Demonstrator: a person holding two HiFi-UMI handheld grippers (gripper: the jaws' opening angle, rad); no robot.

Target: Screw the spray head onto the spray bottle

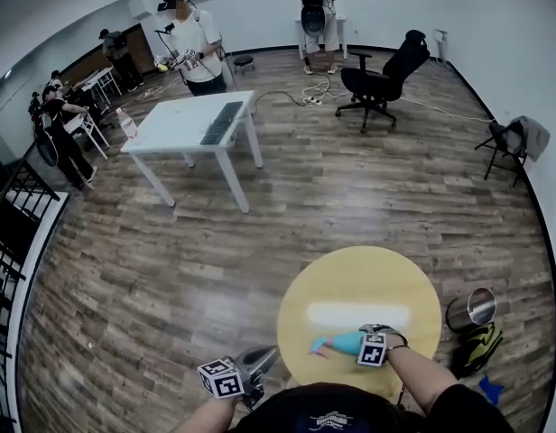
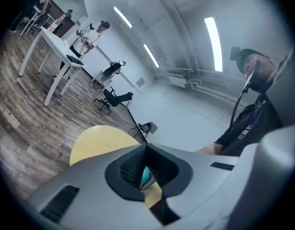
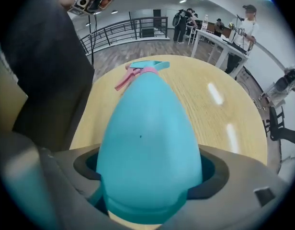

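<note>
Sideways on the round yellow wooden surface [image 1: 359, 273] lies the teal egg-shaped plastic spray bottle [image 3: 147, 138], with its pink-triggered spray head [image 3: 138, 74] at the far end. The right gripper [image 3: 150, 188] has its jaws spread around the bottle's base. The left gripper [image 2: 143, 183] has its jaws pressed together, off the surface's near edge.

Left tool [image 1: 262, 361] shut; right tool [image 1: 366, 336] spread wide.

Teal egg-shaped bottle [image 3: 148, 143] lies on its side on the round yellow tabletop [image 1: 350, 282], close to the person's edge. Teal spray head [image 3: 146, 70] with pink trigger and collar sits at its neck, pointing toward the person's left. How tightly it's seated can't be told.
</note>
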